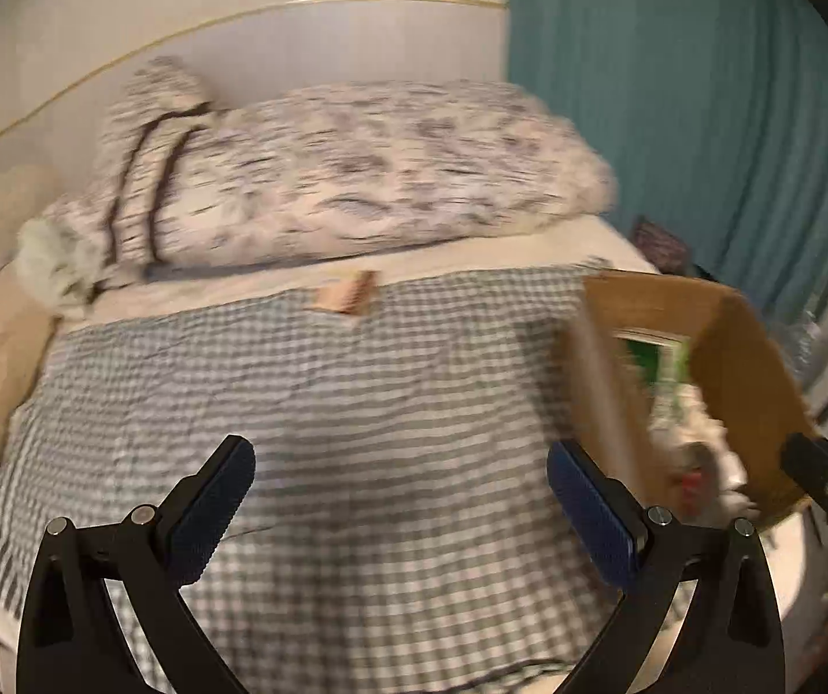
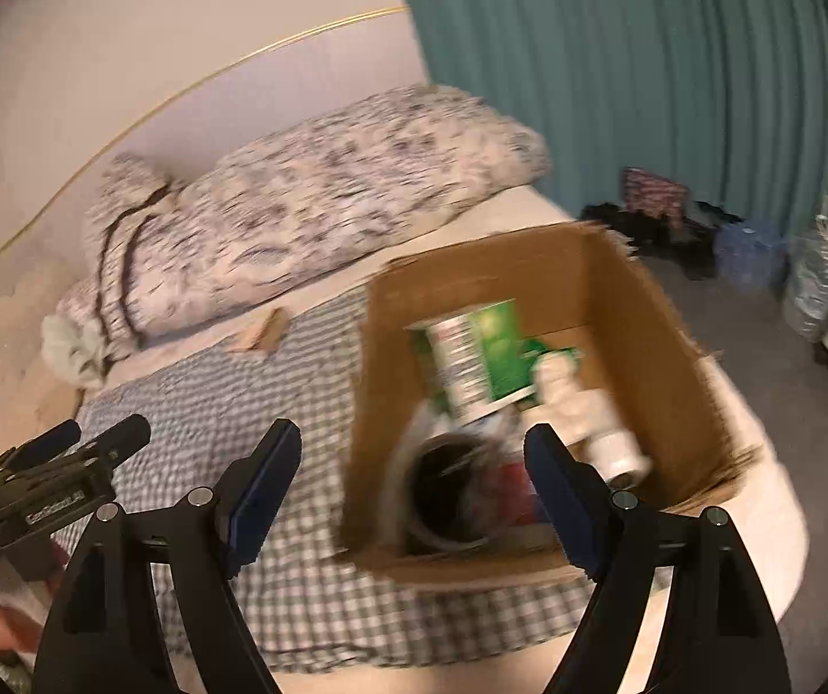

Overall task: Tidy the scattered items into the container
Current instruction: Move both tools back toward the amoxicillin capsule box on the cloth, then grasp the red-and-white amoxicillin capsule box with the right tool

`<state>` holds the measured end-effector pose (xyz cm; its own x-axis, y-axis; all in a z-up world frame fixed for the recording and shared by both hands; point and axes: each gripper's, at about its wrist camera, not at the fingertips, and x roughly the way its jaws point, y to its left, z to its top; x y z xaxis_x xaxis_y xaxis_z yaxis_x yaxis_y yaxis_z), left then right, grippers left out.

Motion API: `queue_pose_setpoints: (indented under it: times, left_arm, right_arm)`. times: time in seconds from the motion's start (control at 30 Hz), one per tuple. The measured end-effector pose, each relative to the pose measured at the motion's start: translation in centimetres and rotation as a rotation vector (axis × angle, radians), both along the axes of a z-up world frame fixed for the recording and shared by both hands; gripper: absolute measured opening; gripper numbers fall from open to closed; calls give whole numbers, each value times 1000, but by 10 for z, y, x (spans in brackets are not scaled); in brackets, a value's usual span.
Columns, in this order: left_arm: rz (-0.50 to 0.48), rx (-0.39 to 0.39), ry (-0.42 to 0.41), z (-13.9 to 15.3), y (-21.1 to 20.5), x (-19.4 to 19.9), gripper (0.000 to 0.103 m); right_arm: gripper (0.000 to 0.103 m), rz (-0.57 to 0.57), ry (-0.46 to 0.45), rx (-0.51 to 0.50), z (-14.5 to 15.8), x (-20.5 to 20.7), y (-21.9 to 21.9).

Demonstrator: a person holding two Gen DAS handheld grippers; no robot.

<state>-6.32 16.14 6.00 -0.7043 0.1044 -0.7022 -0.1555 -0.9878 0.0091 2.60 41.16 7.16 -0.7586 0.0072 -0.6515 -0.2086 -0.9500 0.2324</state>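
We hold the left gripper (image 1: 399,497) and right gripper (image 2: 414,474) with jaws apart, empty. The cardboard box (image 2: 634,312), holding a green carton (image 2: 483,353), sits at two o'clock on the checked blanket (image 1: 298,405).

Box (image 2: 634,301) on bed (image 2: 275,405), right side; carton (image 2: 477,358) inside; pillow (image 2: 321,202) behind.

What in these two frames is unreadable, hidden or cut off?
- Green carton print: right wrist view, motion blur.
- Box contents: left wrist view, near wall hides most, the rest smeared.
- Tan item by the pillow: both views, too small and blurred to identify.
- Left gripper: right wrist view, cut by the edge.
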Motion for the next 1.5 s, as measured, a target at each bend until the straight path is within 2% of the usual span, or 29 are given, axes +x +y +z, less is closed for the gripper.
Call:
queue_pose_setpoints:
  times: [0.17,0.33,0.57,0.77,0.97,1.13,1.37,1.5]
  left_arm:
    - [66,-14,-14,-13,-54,7,103]
    - [122,6,-53,-31,-104,10,103]
    - [186,15,-85,-52,-167,3,103]
    - [234,48,-102,-70,-209,-23,103]
    - [245,51,-106,-86,-230,-75,103]
    - [241,30,-108,-102,-231,-136,103]
    - [239,1,-91,-134,-222,-219,103]
    - [243,17,-99,-163,-219,-257,103]
  right_arm:
    - [83,82,-4,11,-11,2,-58]
    - [83,160,-21,37,-21,-2,-108]
    - [83,169,-35,20,-33,-22,-156]
    - [84,143,-36,33,-40,-49,-194]
    - [84,155,-61,64,-53,-105,-230]
    - [85,170,-87,31,-75,-169,-246]
    - [85,161,-196,18,-129,-274,-243]
    - [85,150,-247,22,-164,-327,-239]
